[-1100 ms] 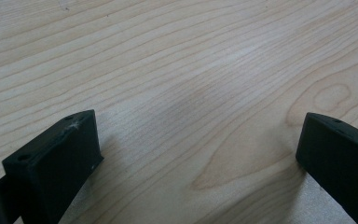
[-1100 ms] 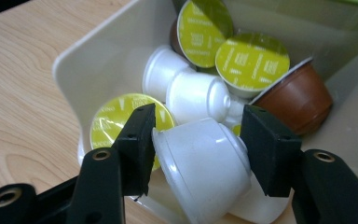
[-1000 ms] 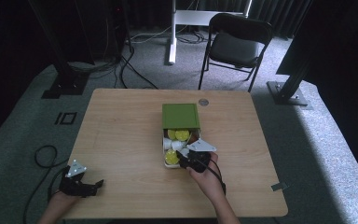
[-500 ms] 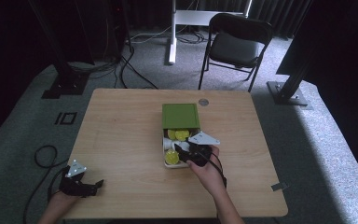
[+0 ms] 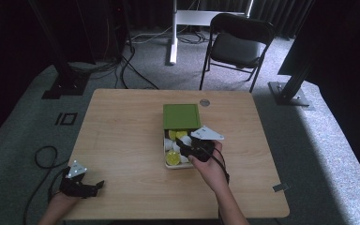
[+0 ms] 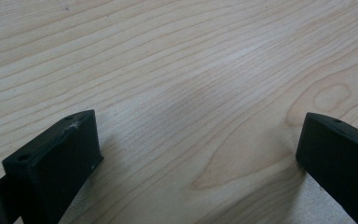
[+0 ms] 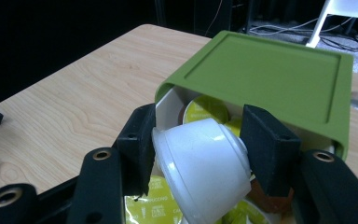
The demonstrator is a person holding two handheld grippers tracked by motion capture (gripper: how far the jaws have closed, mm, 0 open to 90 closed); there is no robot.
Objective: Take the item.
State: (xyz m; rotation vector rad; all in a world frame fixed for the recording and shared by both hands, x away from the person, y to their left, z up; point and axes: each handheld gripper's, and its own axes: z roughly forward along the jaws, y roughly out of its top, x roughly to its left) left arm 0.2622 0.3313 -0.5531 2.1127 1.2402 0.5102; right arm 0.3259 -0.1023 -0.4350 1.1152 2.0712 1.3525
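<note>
Currently the right gripper (image 7: 198,154) is clamped on a white plastic coffee capsule (image 7: 205,170), one black pad against each side of its tapered body. The capsule is tilted, wide rim toward the camera in the right gripper view, and held clear above the open white tray (image 7: 168,105) it came from. In the high view the right gripper (image 5: 187,149) sits over the tray's front half, near the middle of the light wooden table (image 5: 122,136).

The tray holds further capsules with yellow-green foil lids (image 7: 207,109) (printing on the lids is too small to read). A green rectangular sleeve with a recessed top panel (image 7: 265,70) covers the tray's far half; the sleeve (image 5: 181,116) lies toward the table's far edge, just short of a round grey cable port (image 5: 205,102).

The left gripper (image 5: 91,186) rests at the table's front left corner, well apart from the tray. Its jaws stand wide open with nothing between them; the left gripper view shows bare wood grain between the two black pads (image 6: 60,149).

Beyond the table's far edge stand a black folding chair (image 5: 236,44) and a white stand (image 5: 173,33) on grey carpet.
</note>
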